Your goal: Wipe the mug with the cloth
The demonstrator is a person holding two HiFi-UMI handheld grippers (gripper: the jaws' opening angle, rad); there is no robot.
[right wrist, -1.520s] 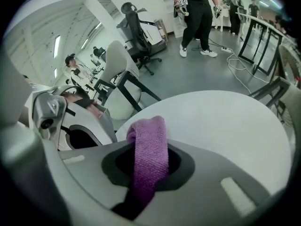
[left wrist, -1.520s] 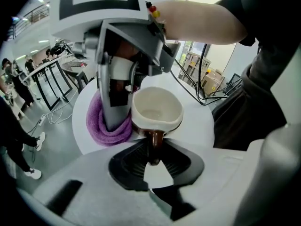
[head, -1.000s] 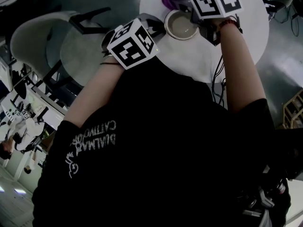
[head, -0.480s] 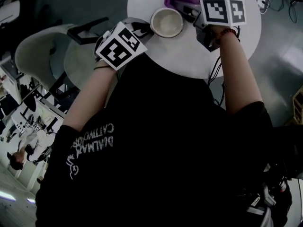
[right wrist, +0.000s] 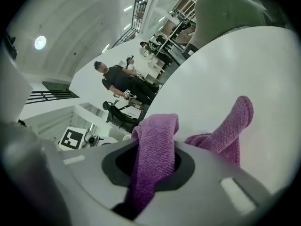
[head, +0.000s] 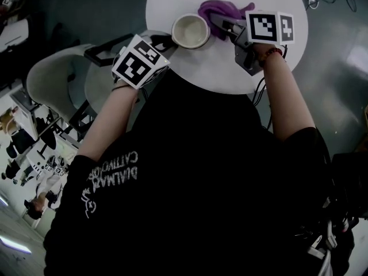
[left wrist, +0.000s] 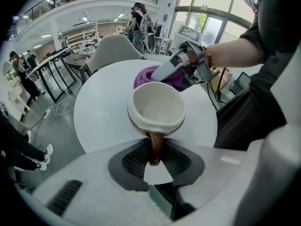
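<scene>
A bright hall with railings, glass doors and work tables lay behind a round white table (head: 230,73), and people (left wrist: 138,18) stood far behind the mug. The mug (head: 191,31), cream inside and brown outside, stood on the table top with its mouth in plain sight in both the head view and the left gripper view. A pale shell chair (head: 57,76) stood on the floor to the mug's left in the head view, off the table's edge.

The left gripper (left wrist: 154,160) reached the mug from the person's side. Its jaws stood narrow, clamped on the mug's brown handle (left wrist: 155,145), which ran straight down between the ribbed pads (left wrist: 134,158).

The purple cloth (head: 221,10) lay bunched just beside the mug, on its right in the head view and behind it in the left gripper view. Whether the cloth touched the mug's wall could not be told for sure, though no gap showed between them. The right gripper (right wrist: 150,166) gripped the cloth: a folded band of it ran up between the closed jaws, and a loose end (right wrist: 237,121) stood up over the table beyond them. The right gripper's tips lay close to the mug's rim, on the cloth's side.

Cables (head: 261,94) hung below the table's edge, to the right of the mug and nearer the person.
</scene>
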